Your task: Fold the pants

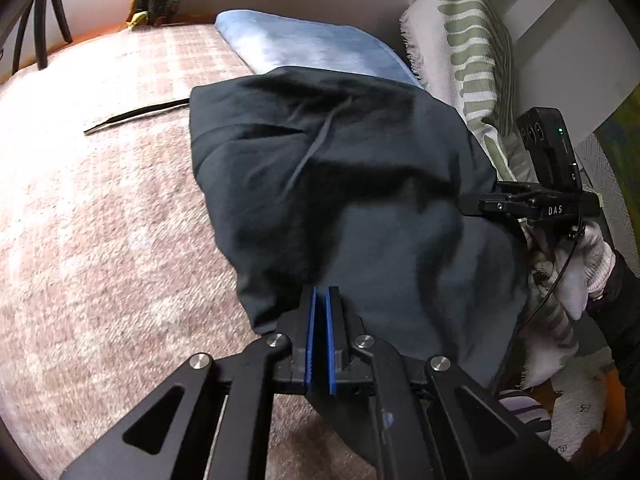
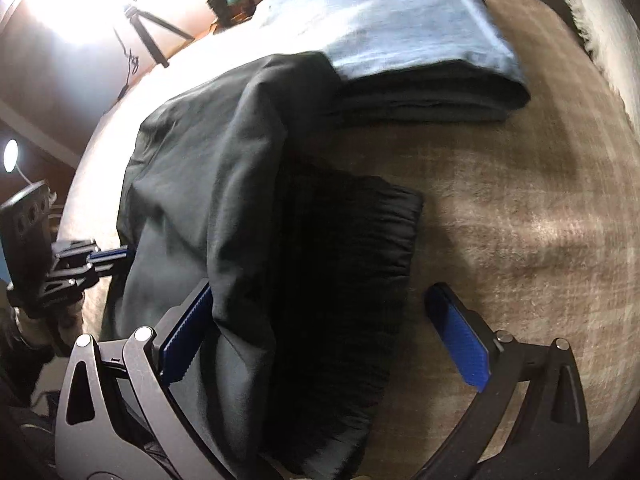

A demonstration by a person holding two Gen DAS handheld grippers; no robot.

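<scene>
Dark navy pants (image 1: pixel 352 200) lie bunched and partly folded on a pinkish blanket; they also show in the right wrist view (image 2: pixel 224 184), with the dark elastic waistband (image 2: pixel 360 240) on top of the blanket. My left gripper (image 1: pixel 320 296) is shut on the near edge of the pants, blue pads pressed together on the cloth. My right gripper (image 2: pixel 320 304) is open, its jaws wide apart on either side of the waistband; its left pad (image 2: pixel 188 332) touches the cloth. It also shows at the pants' right edge in the left wrist view (image 1: pixel 480 204).
A folded light blue garment (image 1: pixel 312 46) lies behind the pants, also in the right wrist view (image 2: pixel 420 36). A black drawstring (image 1: pixel 136 114) lies on the blanket (image 1: pixel 100 220). A leaf-patterned pillow (image 1: pixel 468 44) stands at the right. A tripod (image 2: pixel 152 32) stands beyond the bed.
</scene>
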